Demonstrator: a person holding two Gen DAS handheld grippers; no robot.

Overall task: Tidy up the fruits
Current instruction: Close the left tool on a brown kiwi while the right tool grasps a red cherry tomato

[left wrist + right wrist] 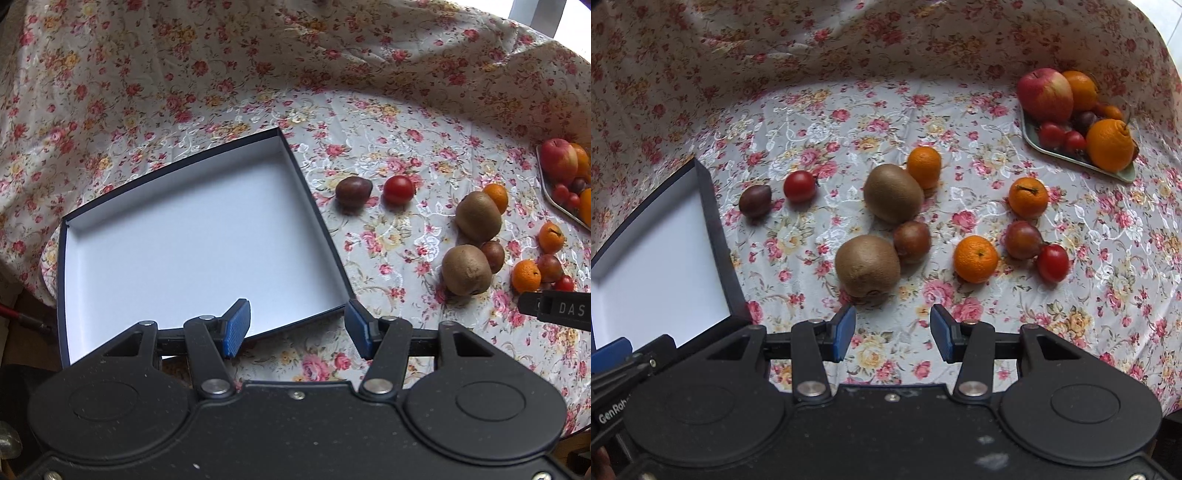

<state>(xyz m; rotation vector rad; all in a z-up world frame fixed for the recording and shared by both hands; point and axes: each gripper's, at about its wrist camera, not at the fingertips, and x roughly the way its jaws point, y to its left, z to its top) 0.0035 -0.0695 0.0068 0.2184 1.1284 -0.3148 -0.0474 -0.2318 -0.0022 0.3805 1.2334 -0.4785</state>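
A shallow dark-sided box (192, 236) with a white inside lies on the floral cloth (369, 129) at the left side of the surface, and nothing lies in it. At the far right corner a pale green tray (1071, 157) holds an apple (1045, 94), two large oranges (1110, 144), a small orange, two cherry tomatoes (1052, 134) and a dark plum-like fruit.

The rest of the fruit lies loose on the cloth between box and tray. Nearest the box are a dark fruit (755, 200) and a red tomato (799, 186), close together but apart. In the middle, two kiwis (893, 192) flank a brownish round fruit (912, 240), with a small orange (924, 166) touching the farther kiwi. Toward the tray lie two more small oranges (976, 258), a purplish fruit (1023, 239) and a red tomato (1052, 263) touching it.

The left gripper (295, 328) hovers over the box's near right corner, jaws spread wide and holding nothing. The right gripper (893, 332) hangs just short of the nearer kiwi, jaws likewise wide apart and bare.
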